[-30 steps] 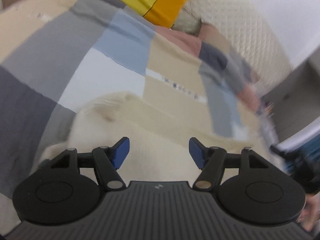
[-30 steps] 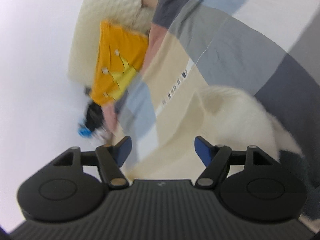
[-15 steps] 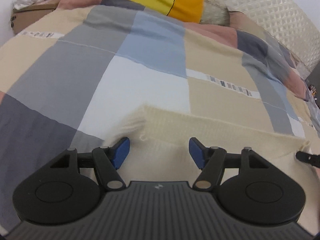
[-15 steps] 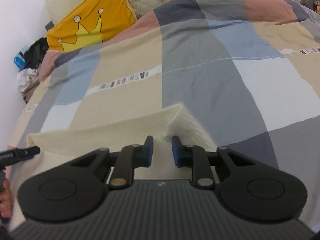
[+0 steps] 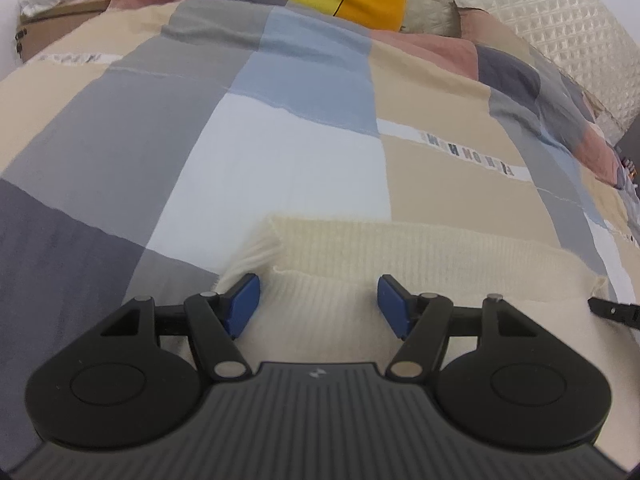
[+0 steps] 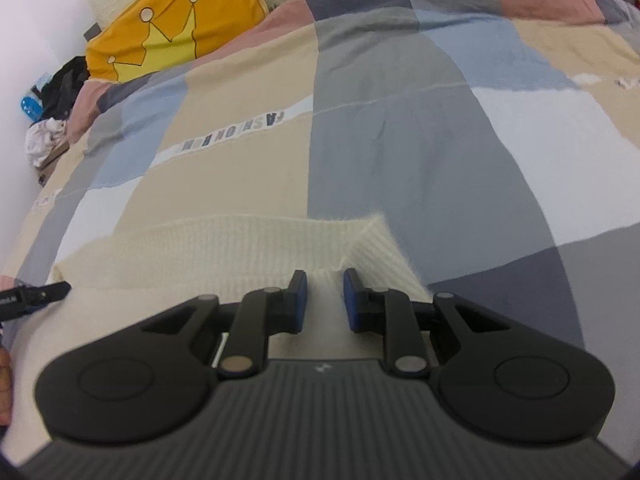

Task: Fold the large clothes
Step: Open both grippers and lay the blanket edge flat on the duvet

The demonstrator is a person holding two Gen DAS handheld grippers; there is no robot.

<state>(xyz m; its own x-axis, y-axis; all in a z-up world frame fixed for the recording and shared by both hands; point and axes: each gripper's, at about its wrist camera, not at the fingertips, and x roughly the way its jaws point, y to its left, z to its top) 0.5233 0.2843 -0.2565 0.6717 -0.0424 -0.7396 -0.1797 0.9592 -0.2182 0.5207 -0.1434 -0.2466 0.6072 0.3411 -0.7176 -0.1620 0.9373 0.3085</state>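
A cream ribbed knit garment (image 5: 420,256) lies on the patchwork bed cover, with a folded edge running across. My left gripper (image 5: 318,300) is open, its blue pads either side of the garment's left corner, low over the knit. In the right wrist view the same garment (image 6: 224,248) shows its right corner. My right gripper (image 6: 325,296) has its jaws narrowed around a ridge of the knit near that corner, with a small gap still between the pads. The right gripper's tip (image 5: 612,312) shows at the left view's right edge.
The patchwork bed cover (image 5: 280,160) spreads ahead in grey, blue, beige and white. A yellow crown pillow (image 6: 168,36) and a cream quilted pillow (image 5: 532,20) lie at the head. A pile of clothes (image 6: 48,128) sits beside the bed.
Both grippers swung down to the garment's far edge and settled. The right jaws narrowed from wide open to a small gap; the left stayed open.
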